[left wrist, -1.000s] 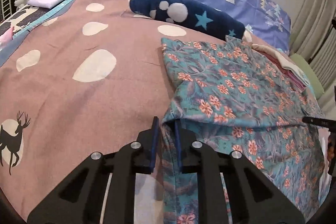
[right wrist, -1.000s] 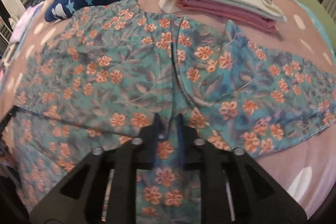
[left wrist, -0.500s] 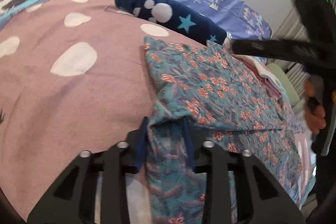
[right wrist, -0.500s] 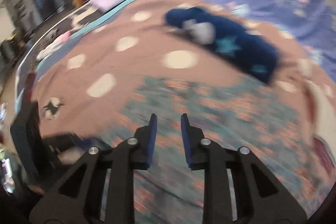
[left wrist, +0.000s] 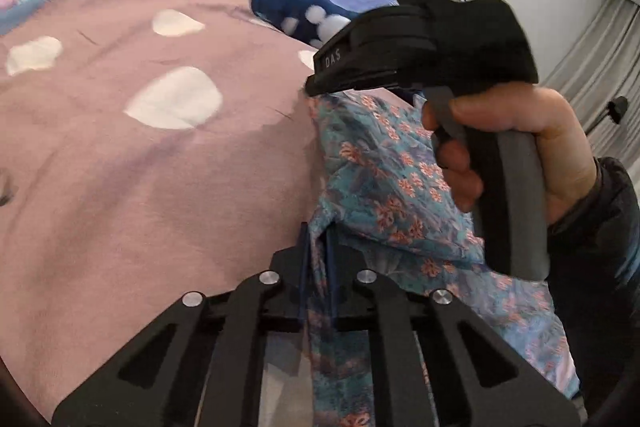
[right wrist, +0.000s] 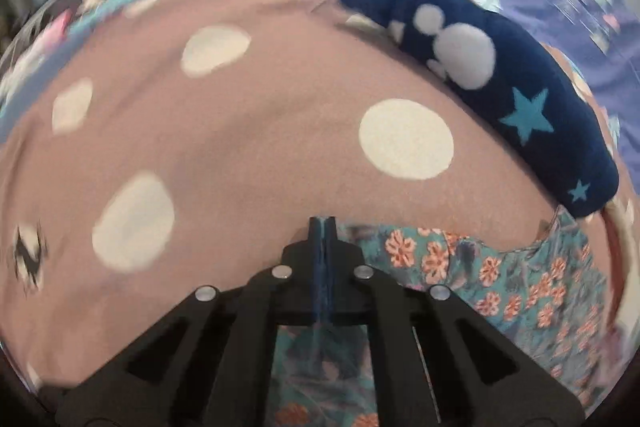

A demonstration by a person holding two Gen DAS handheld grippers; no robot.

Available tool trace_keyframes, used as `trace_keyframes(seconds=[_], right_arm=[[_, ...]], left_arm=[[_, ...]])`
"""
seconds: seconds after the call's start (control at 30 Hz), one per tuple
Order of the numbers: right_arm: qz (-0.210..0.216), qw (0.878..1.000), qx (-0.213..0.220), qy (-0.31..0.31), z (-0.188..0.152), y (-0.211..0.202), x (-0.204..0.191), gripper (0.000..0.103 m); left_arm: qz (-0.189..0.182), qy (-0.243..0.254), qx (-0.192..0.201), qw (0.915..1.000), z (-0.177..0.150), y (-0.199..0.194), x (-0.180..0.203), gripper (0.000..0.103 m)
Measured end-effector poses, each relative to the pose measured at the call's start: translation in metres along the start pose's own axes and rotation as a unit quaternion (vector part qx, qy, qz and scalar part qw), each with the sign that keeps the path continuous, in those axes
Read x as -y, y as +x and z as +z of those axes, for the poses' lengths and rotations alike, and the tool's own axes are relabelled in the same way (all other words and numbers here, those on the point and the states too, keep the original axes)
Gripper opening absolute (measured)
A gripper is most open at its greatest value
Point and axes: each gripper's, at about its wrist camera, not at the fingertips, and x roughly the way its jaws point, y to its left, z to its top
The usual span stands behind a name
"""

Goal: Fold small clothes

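- Left tongs (left wrist: 316, 247), bottom centre of the left view: clenched on an edge of the floral garment (left wrist: 384, 171).
- Right tongs (right wrist: 324, 227), bottom centre of the right view: pressed together; fabric grip unclear.
- Garment lies lower right on the pink spotted bedspread (right wrist: 248, 147).
- Right hand (left wrist: 532, 151) at right, holding the handle.
- Navy star sock (right wrist: 492, 75), upper right.

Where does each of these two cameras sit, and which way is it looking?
Left wrist: behind the left tongs, looking along them at floral cloth pinched there; the right hand shows.
Right wrist: behind the right tongs, facing the bedspread; no hand shows.
Shared: floral cloth, bedspread, navy star garment.
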Motion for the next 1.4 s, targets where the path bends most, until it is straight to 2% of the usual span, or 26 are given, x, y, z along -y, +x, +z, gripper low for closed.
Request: trace_keyframes(seconds=[0.1,0.2,0.23,0.27,0.3,0.37,0.4,0.5,0.57,0.63,0.7,0.73,0.8,0.87,0.9,0.93,1.0,1.07,1.13,1.2,1.3,1.37,1.4], right_arm=[[0.024,1.000,0.015,0.007,0.007,0.003,-0.002,0.002],[0.031,0.999,0.031,-0.016,0.007,0.008,-0.002,0.005],[0.026,0.999,0.029,-0.021,0.005,0.004,0.002,0.012],[0.013,0.999,0.032,-0.013,0.001,-0.003,0.008,0.034],[0.008,0.999,0.051,0.002,-0.005,-0.018,0.019,0.045],[0.021,0.996,0.088,0.018,-0.023,-0.048,0.035,0.042],[0.026,0.995,0.097,0.023,-0.034,-0.061,0.044,0.036],[0.046,0.994,0.094,0.044,-0.087,-0.097,0.079,0.020],[0.043,0.994,0.082,0.058,-0.126,-0.109,0.101,0.015],[0.036,0.993,0.073,0.088,-0.166,-0.119,0.128,0.014],[0.028,0.989,0.069,0.128,-0.199,-0.125,0.157,0.014],[0.018,0.986,0.067,0.149,-0.216,-0.126,0.174,0.014],[0.003,0.982,0.055,0.182,-0.239,-0.121,0.199,0.014],[-0.016,0.971,0.012,0.236,-0.264,-0.098,0.227,0.012],[0.003,0.967,0.032,0.253,-0.272,-0.095,0.233,0.012],[0.005,0.966,0.050,0.253,-0.276,-0.095,0.233,0.012],[-0.013,0.971,0.058,0.231,-0.278,-0.097,0.225,0.013],[-0.023,0.970,0.068,0.231,-0.282,-0.098,0.219,0.013],[-0.012,0.968,0.083,0.238,-0.289,-0.099,0.222,0.014],[0.014,0.967,0.095,0.236,-0.297,-0.104,0.231,0.013],[0.082,0.952,0.108,0.274,-0.322,-0.126,0.260,0.011],[0.086,0.943,0.139,0.290,-0.333,-0.154,0.275,0.011],[0.067,0.937,0.171,0.298,-0.350,-0.178,0.292,0.012]], left_arm=[[0.033,0.017,0.013,0.9992,-0.002,-0.004,0.008,0.006],[0.023,0.003,0.002,0.9997,-0.001,-0.002,0.001,0.007],[0.020,0.001,0.002,0.9998,-0.001,-0.002,0.000,0.008],[0.020,0.000,0.002,0.9998,-0.001,-0.002,-0.001,0.008],[0.019,0.000,0.002,0.9998,0.000,-0.003,-0.001,0.009],[0.014,-0.004,0.001,0.9999,0.000,-0.004,-0.003,0.009],[0.013,-0.005,0.000,0.9999,0.000,-0.004,-0.004,0.010],[0.007,-0.008,0.000,0.9999,-0.001,-0.006,-0.006,0.011],[0.005,-0.011,0.000,0.9999,-0.002,-0.011,-0.008,0.011],[0.018,-0.009,0.003,0.9998,-0.005,-0.018,-0.010,0.011],[0.055,-0.003,0.010,0.9984,-0.004,-0.029,-0.010,0.008],[0.060,0.000,0.014,0.9981,-0.001,-0.033,-0.009,0.008],[0.048,0.009,0.020,0.9986,0.006,-0.042,0.003,0.008],[0.041,0.035,0.022,0.9983,0.013,-0.043,0.025,0.008],[0.036,0.056,0.021,0.9976,0.017,-0.040,0.040,0.008],[0.024,0.081,0.015,0.9963,0.020,-0.031,0.062,0.008],[0.010,0.099,-0.012,0.9950,0.023,-0.007,0.090,0.008],[0.005,0.097,-0.050,0.9940,0.021,0.026,0.103,0.009],[0.044,0.105,-0.087,0.9897,0.009,0.069,0.106,0.008],[0.044,0.112,-0.058,0.9910,0.004,0.076,0.106,0.007],[0.040,0.099,-0.059,0.9925,0.006,0.071,0.102,0.007],[0.036,0.098,-0.055,0.9931,0.005,0.067,0.099,0.007],[0.041,0.100,-0.054,0.9927,0.005,0.066,0.100,0.007]])
